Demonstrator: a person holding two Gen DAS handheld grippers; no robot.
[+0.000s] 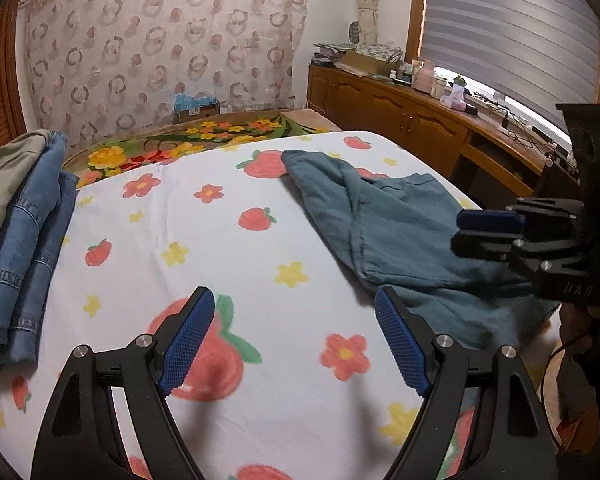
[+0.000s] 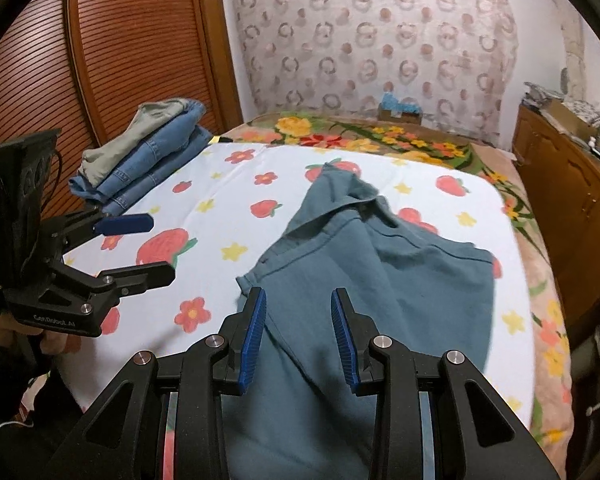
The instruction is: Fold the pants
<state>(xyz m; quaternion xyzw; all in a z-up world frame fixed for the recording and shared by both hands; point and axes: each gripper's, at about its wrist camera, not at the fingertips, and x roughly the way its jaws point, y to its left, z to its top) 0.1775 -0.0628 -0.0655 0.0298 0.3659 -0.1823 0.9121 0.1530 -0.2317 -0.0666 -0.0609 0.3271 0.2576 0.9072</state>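
Pants (image 2: 384,280): teal, lying crumpled and partly doubled over on the right half of the bed, one end reaching toward the far flowers of the sheet, the other spreading toward the near edge.

Bed (image 1: 228,248): covered by a white sheet printed with strawberries and flowers; a floral blanket shows beyond the sheet's far edge.

Right gripper (image 2: 299,340): directly above the near part of the pants, pointing down at them. Jaws partly apart, nothing pinched between the blue pads; the cloth shows in the gap below. Seen from the left wrist view it hangs over the right edge of the pants.

Left gripper (image 1: 294,344): over bare sheet to the left of the pants, its right finger (image 1: 400,344) just beside the cloth's left edge; whether they touch cannot be told. Jaws wide apart, holding nothing. A hand (image 2: 24,336) grasps its handle.

Stack of folded clothes (image 2: 148,160): denim with a pale green piece on top, at the bed's far left corner, well apart from the pants.

Wooden cabinet (image 1: 400,116): along the right wall, cluttered on top.
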